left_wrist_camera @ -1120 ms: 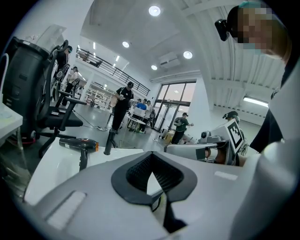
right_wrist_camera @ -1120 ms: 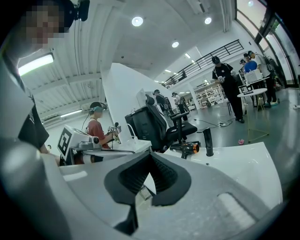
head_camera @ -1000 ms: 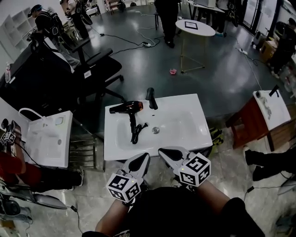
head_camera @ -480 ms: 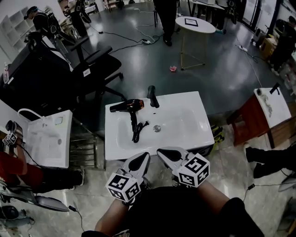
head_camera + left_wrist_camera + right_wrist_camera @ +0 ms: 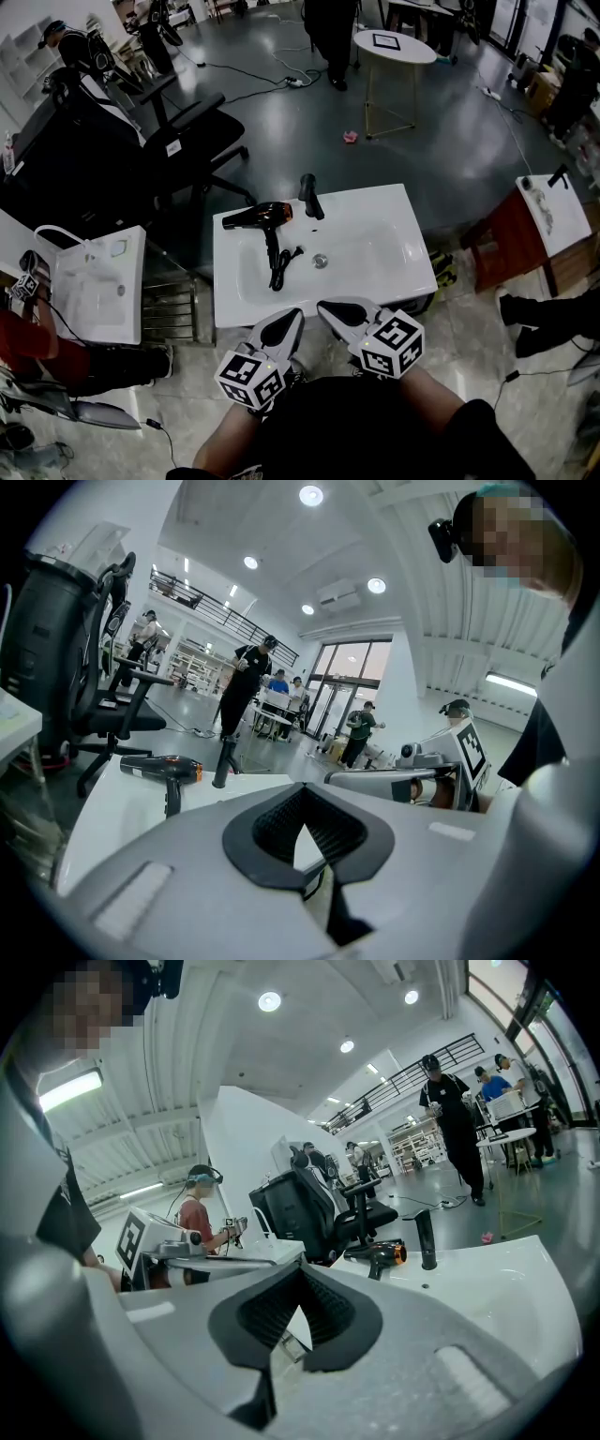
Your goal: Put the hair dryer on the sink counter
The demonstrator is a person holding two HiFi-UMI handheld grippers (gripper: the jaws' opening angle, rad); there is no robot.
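Dryer (image 5: pixel 258 217) lies on its side on the white sink (image 5: pixel 394 291) counter, at about ten o'clock from the drain (image 5: pixel 320 261). Its black barrel points toward nine o'clock and its orange-ringed back end sits just beside the faucet (image 5: pixel 307 197). The handle runs toward six o'clock, and the cord (image 5: pixel 278 267) is bunched in a loose coil past its end, on the counter's left part beside the basin. The black faucet stands upright at twelve o'clock on the rear rim.

Both tools are held low, off the sink's near edge at six o'clock and well apart from the dryer. The left gripper (image 5: pixel 289 319) has its jaws brought together, pad tips meeting, with nothing caught in them. The right gripper (image 5: pixel 328 307) is the same, jaws fully together and empty. The two tips point in toward each other just short of the front rim, and the marker cubes sit back near the person's arms.

A black office chair (image 5: pixel 187 141) stands at about ten o'clock beyond the sink. A small round table (image 5: pixel 394 49) is out on the dark floor at about one o'clock. A second white basin (image 5: pixel 98 281) sits at nine o'clock, near the sink's left side.
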